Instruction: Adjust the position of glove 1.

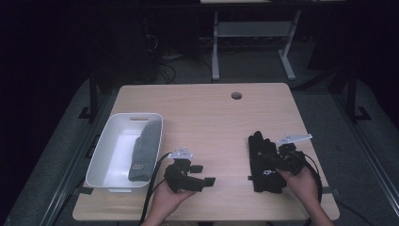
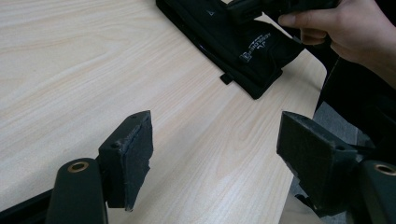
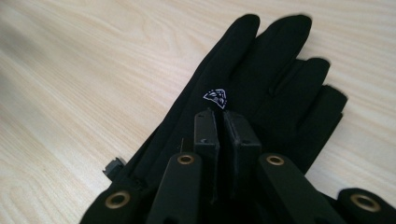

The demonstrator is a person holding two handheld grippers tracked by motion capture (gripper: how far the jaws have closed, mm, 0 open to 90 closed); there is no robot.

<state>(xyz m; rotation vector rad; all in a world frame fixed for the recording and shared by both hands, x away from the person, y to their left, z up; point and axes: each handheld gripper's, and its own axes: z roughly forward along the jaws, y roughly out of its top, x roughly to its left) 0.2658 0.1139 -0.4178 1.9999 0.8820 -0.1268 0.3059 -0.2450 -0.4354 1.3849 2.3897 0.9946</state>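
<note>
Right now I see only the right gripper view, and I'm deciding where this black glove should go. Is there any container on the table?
Observer: Yes, a white bin sits near the left edge of the table.
Operator: Anything in it?
Observer: A grey fabric item lies along its right side.
Operator: Where's the left gripper?
Observer: The left gripper is between the bin and the black glove, jaws open with nothing between them.
</note>
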